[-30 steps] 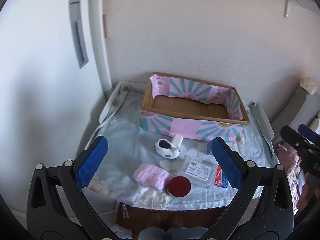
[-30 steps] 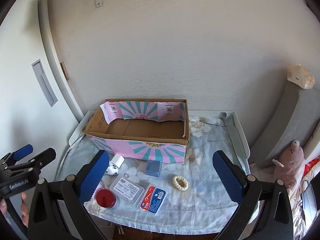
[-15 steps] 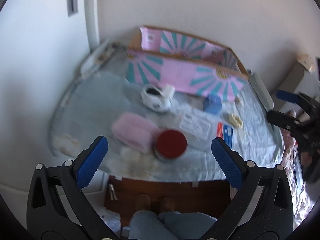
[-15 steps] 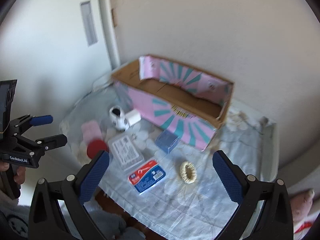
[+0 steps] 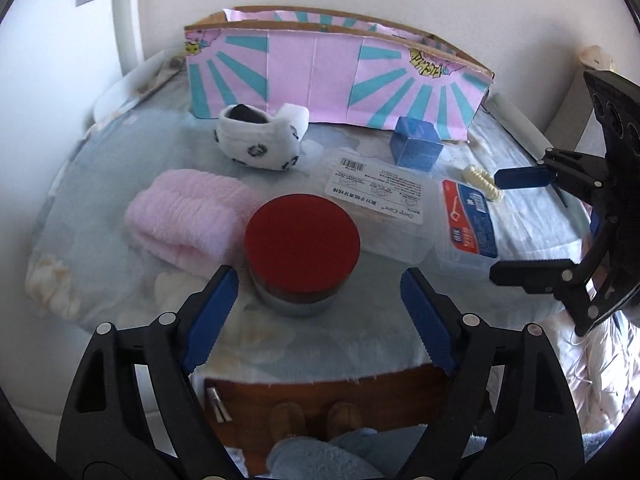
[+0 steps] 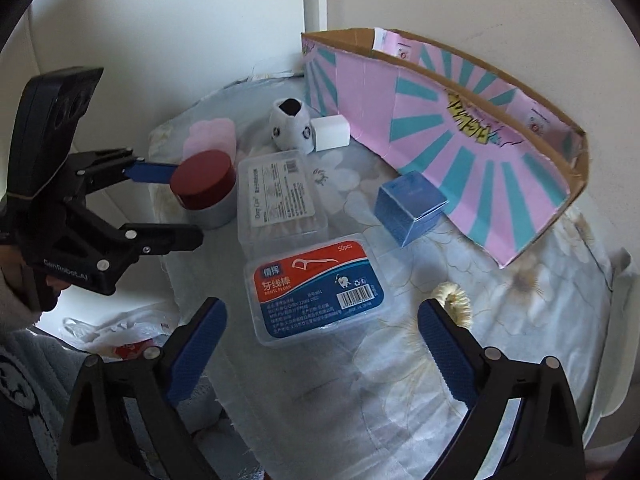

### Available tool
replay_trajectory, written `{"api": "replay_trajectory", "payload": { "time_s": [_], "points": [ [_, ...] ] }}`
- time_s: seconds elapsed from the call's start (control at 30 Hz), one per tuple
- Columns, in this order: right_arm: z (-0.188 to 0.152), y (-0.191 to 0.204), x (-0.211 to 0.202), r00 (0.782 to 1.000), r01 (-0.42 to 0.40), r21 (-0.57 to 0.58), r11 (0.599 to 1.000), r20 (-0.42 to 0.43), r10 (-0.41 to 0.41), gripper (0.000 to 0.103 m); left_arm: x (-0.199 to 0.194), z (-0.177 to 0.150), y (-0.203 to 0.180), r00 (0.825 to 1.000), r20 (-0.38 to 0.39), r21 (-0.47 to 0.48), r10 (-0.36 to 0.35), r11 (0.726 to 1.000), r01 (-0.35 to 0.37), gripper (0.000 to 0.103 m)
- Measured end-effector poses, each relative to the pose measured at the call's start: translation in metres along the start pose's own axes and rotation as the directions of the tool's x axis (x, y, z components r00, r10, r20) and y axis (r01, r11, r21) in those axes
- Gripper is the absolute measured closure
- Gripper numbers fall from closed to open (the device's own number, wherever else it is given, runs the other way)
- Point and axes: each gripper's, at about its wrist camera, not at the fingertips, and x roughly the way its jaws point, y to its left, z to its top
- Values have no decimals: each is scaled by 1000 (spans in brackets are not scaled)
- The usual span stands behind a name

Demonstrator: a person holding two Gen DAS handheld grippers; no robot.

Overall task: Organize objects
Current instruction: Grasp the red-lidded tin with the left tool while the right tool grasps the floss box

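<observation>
A red-lidded jar (image 5: 302,248) stands near the table's front edge, just ahead of my open left gripper (image 5: 318,320); it also shows in the right wrist view (image 6: 204,184). My right gripper (image 6: 322,344) is open just in front of the dental floss box (image 6: 318,282), and it also shows in the left wrist view (image 5: 520,224). A clear swab box (image 6: 280,196), blue cube box (image 6: 412,206), pink towel (image 5: 188,216), baby sock (image 5: 260,142), white block (image 6: 330,133) and cream hair tie (image 6: 456,304) lie on the cloth. The pink cardboard box (image 5: 332,80) stands behind them.
The table carries a pale floral cloth (image 6: 420,380). A white wall and door frame (image 5: 124,20) are on the left. A plastic bag (image 6: 120,332) lies on the floor left of the table. My feet (image 5: 316,420) show below the table edge.
Both grippers have dropped from high above the table and closed in on it. The left now faces the red jar, the right the floss box. No object has moved.
</observation>
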Motion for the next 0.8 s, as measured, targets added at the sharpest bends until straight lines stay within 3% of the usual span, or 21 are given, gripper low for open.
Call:
{"api": "replay_trajectory", "payload": {
  "time_s": [0.27, 0.5, 0.53, 0.8],
  "points": [
    [2, -8, 19, 1000, -31, -12, 999, 5, 31, 15, 13, 5, -3, 1000, 21, 54, -7, 999, 6, 30],
    [7, 0, 30, 998, -64, -54, 996, -7, 64, 15, 19, 8, 0, 1000, 16, 70, -1, 998, 0, 48],
    [7, -1, 30, 998, -63, -51, 997, -3, 63, 20, 20, 8, 1, 1000, 16, 69, 3, 998, -4, 52],
    [8, 1, 24, 999, -39, -41, 998, 19, 40, 22, 18, 7, 0, 1000, 3, 75, -11, 997, 11, 52]
  ]
}}
